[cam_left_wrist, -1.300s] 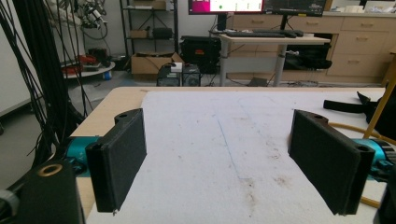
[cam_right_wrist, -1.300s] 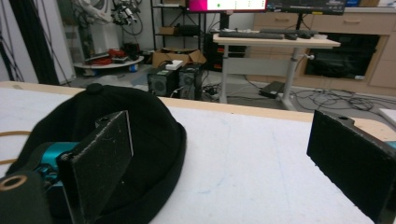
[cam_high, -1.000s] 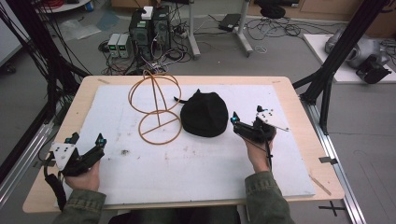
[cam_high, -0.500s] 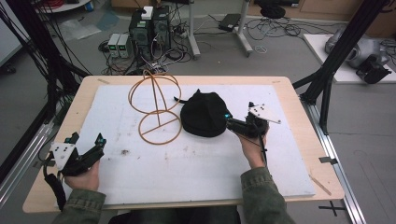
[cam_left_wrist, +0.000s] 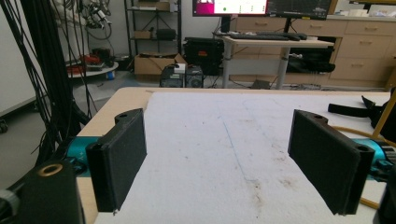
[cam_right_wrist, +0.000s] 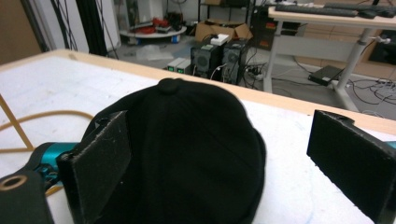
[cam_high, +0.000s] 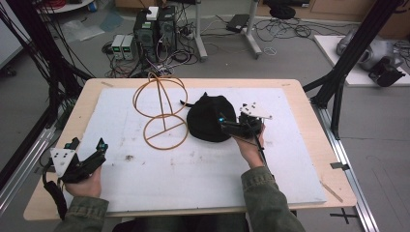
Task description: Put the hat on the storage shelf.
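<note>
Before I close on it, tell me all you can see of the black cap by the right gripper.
The black cap looks like soft dark fabric with a small button on its crown and a strap end poking out on its far side. It lies crown up on the white mat, just right of the wire stand. The right gripper, jaws open, reaches it from the right; contact is unclear.

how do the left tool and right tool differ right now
The right tool is at the black cap, its jaws spread either side of it; the left tool hovers over bare white mat near the table's front edge, far from the wire stand. Both are open and hand-held.
</note>
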